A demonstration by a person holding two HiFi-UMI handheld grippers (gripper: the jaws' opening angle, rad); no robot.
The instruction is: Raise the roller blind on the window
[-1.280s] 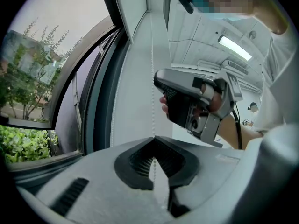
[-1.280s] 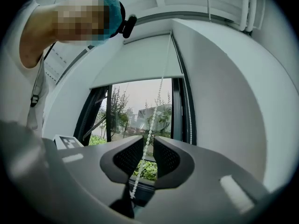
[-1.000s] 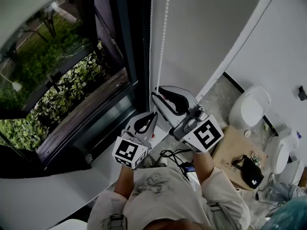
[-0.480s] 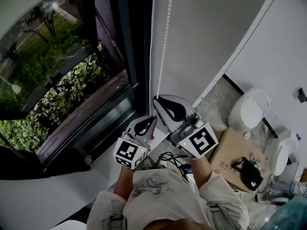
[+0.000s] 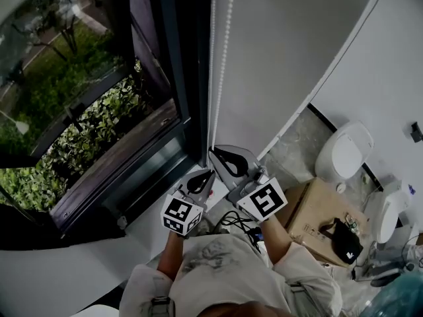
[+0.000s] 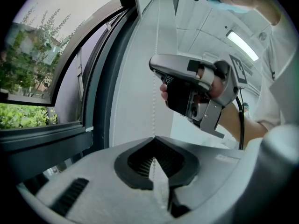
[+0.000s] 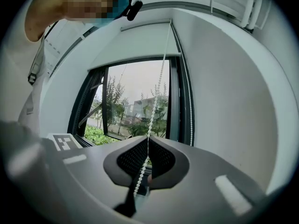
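A white bead chain point(image 5: 225, 58) hangs in two strands beside the dark window frame point(image 5: 175, 78). My left gripper point(image 5: 207, 174) is shut on the chain low down, and the beads run straight up from its tips point(image 6: 154, 101). My right gripper point(image 5: 215, 152) sits just above and to the right of it, also shut on the chain point(image 7: 158, 92). In the right gripper view a second strand point(image 7: 189, 101) hangs free along the frame. The white blind point(image 7: 135, 43) covers only the top of the window. The left gripper view shows the right gripper point(image 6: 153, 65) higher on the same chain.
A white wall point(image 5: 291, 51) is right of the chain. Below are the window sill point(image 5: 99, 256), black cables point(image 5: 238, 218), a cardboard box point(image 5: 317, 203) and a white toilet point(image 5: 344, 149). Green shrubs point(image 5: 79, 137) show through the glass.
Both grippers have come down along the chain, the right one farther than the left. They stay shut throughout.
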